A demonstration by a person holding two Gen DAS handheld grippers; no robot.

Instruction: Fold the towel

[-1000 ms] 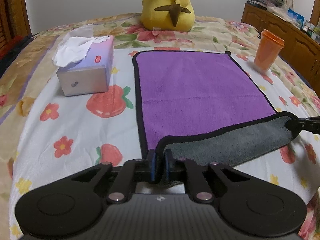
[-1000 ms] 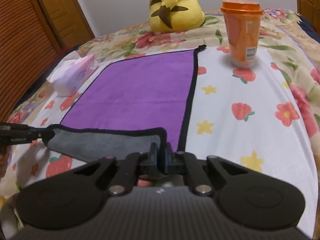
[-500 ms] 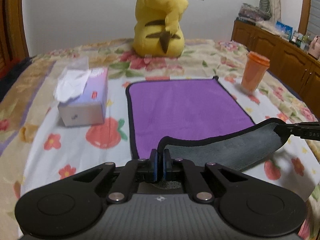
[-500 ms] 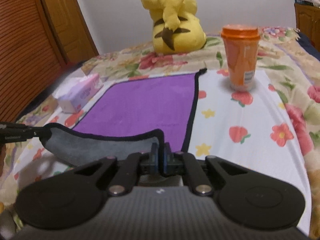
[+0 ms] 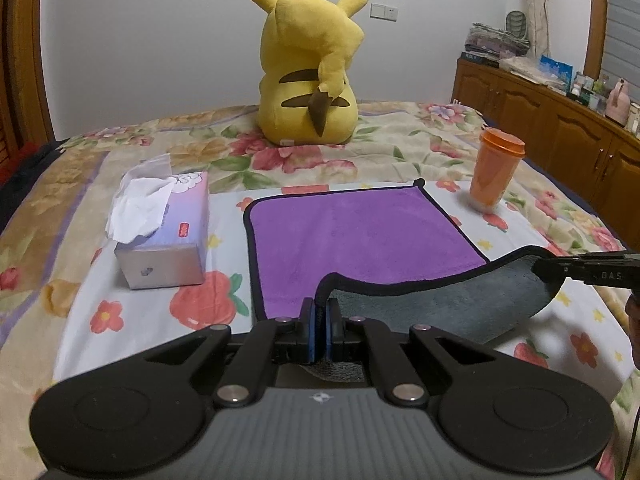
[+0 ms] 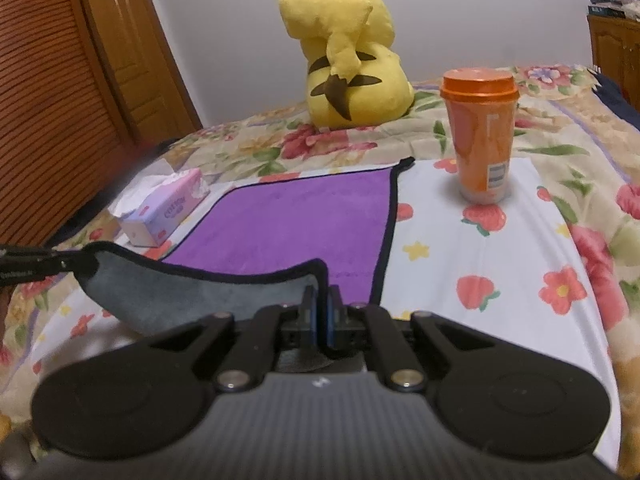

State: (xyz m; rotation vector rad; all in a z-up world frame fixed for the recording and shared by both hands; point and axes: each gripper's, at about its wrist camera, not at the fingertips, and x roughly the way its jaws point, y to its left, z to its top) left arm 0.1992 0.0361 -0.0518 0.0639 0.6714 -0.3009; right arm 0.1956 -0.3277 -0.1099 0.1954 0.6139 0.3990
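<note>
A purple towel (image 5: pixel 352 236) with black trim and a grey underside lies on the flowered bed sheet; it also shows in the right wrist view (image 6: pixel 296 224). My left gripper (image 5: pixel 319 320) is shut on the towel's near left corner. My right gripper (image 6: pixel 320 312) is shut on the near right corner, and shows at the right edge of the left wrist view (image 5: pixel 560 270). The near edge is lifted off the bed and curls over, its grey underside (image 5: pixel 432 304) facing me. The far half lies flat.
A tissue box (image 5: pixel 164 236) stands left of the towel. An orange lidded cup (image 6: pixel 482 136) stands beyond its far right corner. A yellow plush toy (image 5: pixel 308 72) sits at the far end of the bed. Wooden cabinets (image 5: pixel 560 128) line the right wall.
Both grippers have risen with the towel's near corners. The near edge is higher off the bed and more of the grey underside hangs between them.
</note>
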